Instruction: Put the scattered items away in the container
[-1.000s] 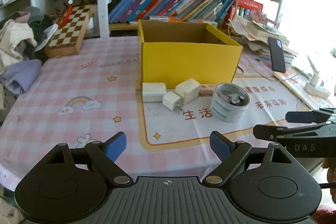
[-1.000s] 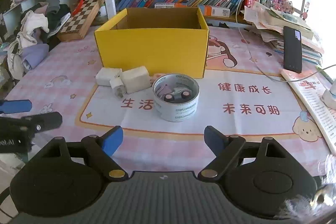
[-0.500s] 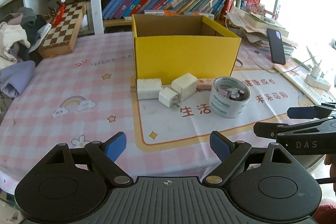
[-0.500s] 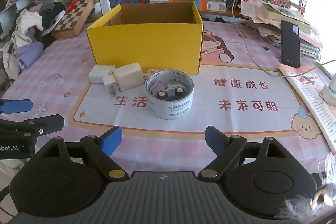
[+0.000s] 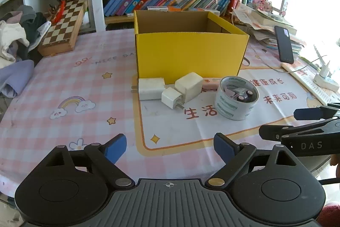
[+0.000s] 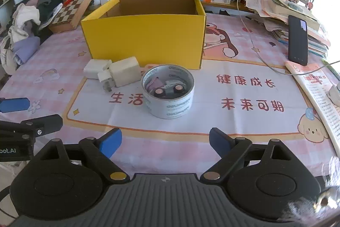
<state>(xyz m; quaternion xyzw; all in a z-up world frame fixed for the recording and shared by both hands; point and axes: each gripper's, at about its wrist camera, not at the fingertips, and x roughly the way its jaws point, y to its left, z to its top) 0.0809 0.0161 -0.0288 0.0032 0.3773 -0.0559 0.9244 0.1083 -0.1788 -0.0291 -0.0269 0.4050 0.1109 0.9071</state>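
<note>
Hovering with fingers spread wide and holding nothing, the left gripper and right gripper face three white chargers and a tape roll outside the yellow box, whose floor stays hidden.

Matt corrugated cardboard box; smooth white plastic chargers; glossy tape roll; wooden chessboard; smooth printed cloth on the surface.
</note>
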